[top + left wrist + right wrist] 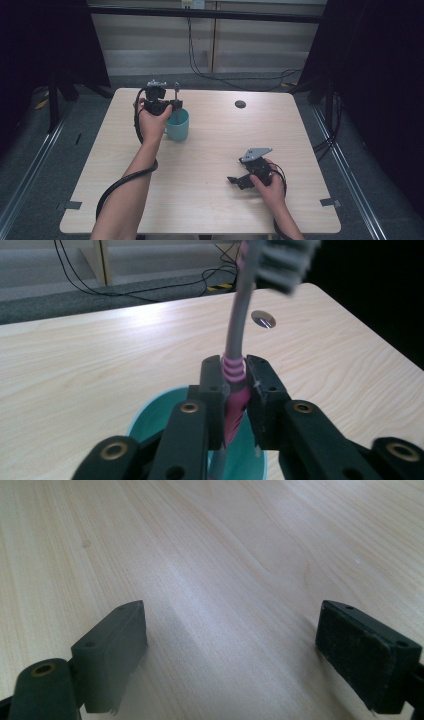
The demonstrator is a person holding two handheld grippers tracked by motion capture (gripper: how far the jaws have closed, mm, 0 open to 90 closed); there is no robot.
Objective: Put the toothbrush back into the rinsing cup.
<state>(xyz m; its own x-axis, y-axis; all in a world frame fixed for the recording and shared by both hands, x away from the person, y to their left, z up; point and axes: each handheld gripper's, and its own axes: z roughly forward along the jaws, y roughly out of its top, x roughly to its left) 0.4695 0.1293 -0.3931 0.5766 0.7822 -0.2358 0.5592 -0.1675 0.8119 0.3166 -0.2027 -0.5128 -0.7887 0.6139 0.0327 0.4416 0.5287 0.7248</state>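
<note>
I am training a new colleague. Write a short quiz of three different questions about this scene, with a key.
1. True or false: the left gripper is shut on the toothbrush.
2. Which end of the toothbrush points up? A) the bristle head B) the handle end
3. Fill in: the toothbrush's lower end is inside the teal ____.

Key: 1 true, the pads press its pink and grey handle. 2 A. 3 cup. Extra fact: the right gripper is open over the bare table.
</note>
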